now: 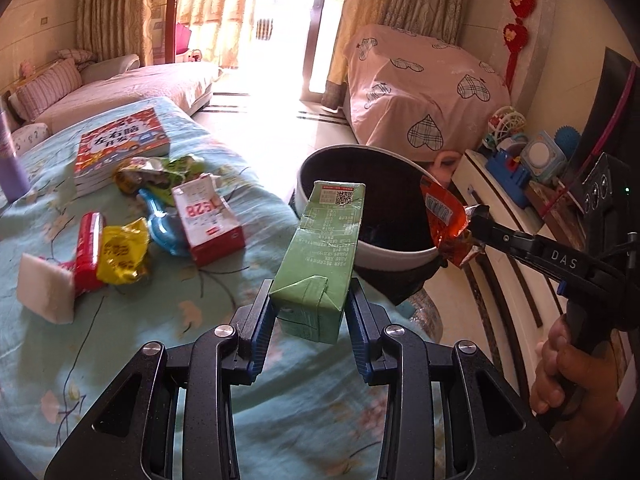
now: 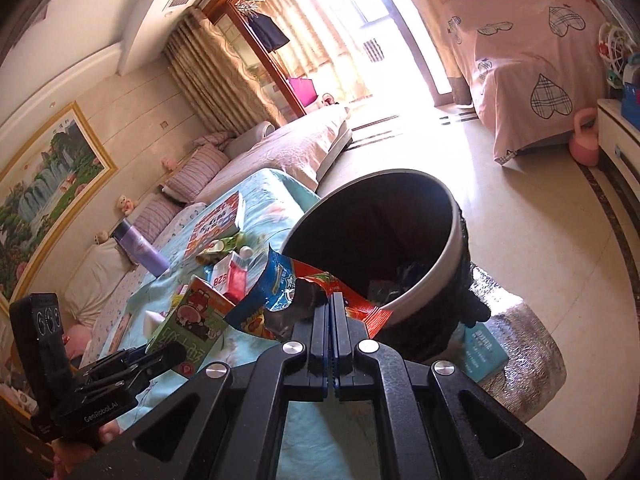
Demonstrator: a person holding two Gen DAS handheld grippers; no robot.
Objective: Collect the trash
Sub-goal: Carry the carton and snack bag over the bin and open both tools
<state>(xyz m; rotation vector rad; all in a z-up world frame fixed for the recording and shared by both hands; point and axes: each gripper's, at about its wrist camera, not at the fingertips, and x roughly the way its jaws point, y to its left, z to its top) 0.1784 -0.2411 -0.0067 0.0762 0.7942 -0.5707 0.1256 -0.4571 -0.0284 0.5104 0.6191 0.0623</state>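
My left gripper (image 1: pixel 310 312) is shut on a green drink carton (image 1: pixel 320 252), held above the table edge and pointing at the round trash bin (image 1: pixel 400 258). My right gripper (image 2: pixel 331 304) is shut on a red and blue snack wrapper (image 2: pixel 280 292), held at the bin's rim (image 2: pixel 454 256); in the left wrist view the wrapper (image 1: pixel 446 216) hangs over the bin's right edge. The green carton also shows at the lower left of the right wrist view (image 2: pixel 188 332). More trash lies on the table: a red-white carton (image 1: pixel 208 220), a yellow wrapper (image 1: pixel 122 256), a red packet (image 1: pixel 88 252).
The table has a light blue floral cloth (image 1: pixel 140 340). On it lie a children's book (image 1: pixel 120 144), a purple bottle (image 1: pixel 10 160), a white sponge (image 1: pixel 44 294) and a blue plastic toy (image 1: pixel 162 224). A covered piece of furniture (image 1: pixel 420 92) and a white cabinet (image 1: pixel 500 208) stand beyond the bin.
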